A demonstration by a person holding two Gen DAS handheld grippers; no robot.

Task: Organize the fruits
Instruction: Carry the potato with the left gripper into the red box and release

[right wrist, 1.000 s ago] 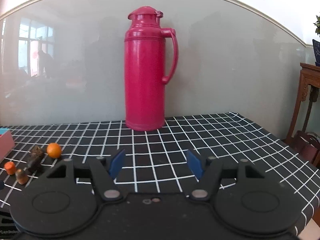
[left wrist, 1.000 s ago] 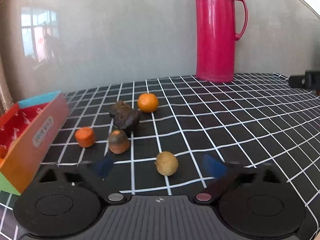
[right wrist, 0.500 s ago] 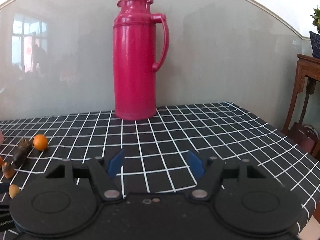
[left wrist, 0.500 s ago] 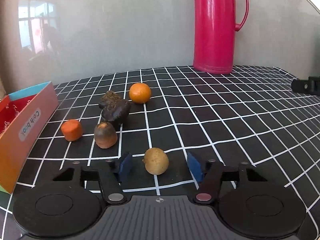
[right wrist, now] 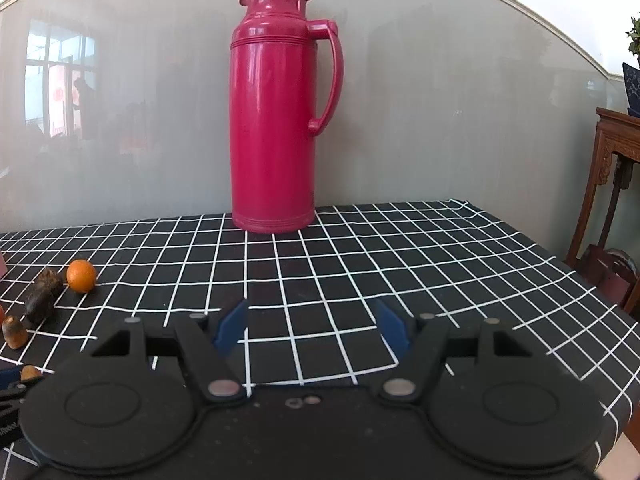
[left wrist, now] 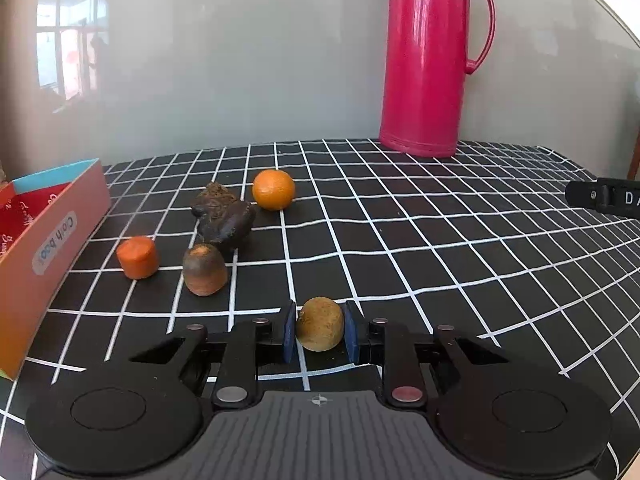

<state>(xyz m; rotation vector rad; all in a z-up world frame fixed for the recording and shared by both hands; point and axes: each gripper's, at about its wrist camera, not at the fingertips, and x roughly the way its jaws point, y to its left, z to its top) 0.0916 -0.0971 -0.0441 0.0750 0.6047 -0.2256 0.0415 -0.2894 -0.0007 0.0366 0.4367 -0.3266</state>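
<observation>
A: Nearest first: the left gripper [left wrist: 319, 330] has its jaws pinching the small yellow-brown fruit [left wrist: 320, 323], which sits on the worktop [left wrist: 440, 264] just ahead of the gripper body. What worries you?

B: The fruit is round and the blue pads [left wrist: 289, 330] meet it at its sides. If it is lifted fast or the wrist rolls, I judge it could squirt out and run across the checked cloth.

A: And beyond the fruit?

B: Left of it and further back stand the brown fruit [left wrist: 205, 269] and the orange stub [left wrist: 137, 257], then the dark lump [left wrist: 224, 216] and the orange [left wrist: 273, 189]. The cardboard box [left wrist: 48, 248] lies far left of the fruit; a low carry there might clip that cluster.

A: The other hand?

B: The right gripper [right wrist: 312, 326] has its jaws spread on nothing, facing the red flask [right wrist: 276, 120].

A: What has changed?

B: A second ago the left jaws stood wide either side of the fruit; they have just been closing onto it. The right jaws are unchanged.
</observation>
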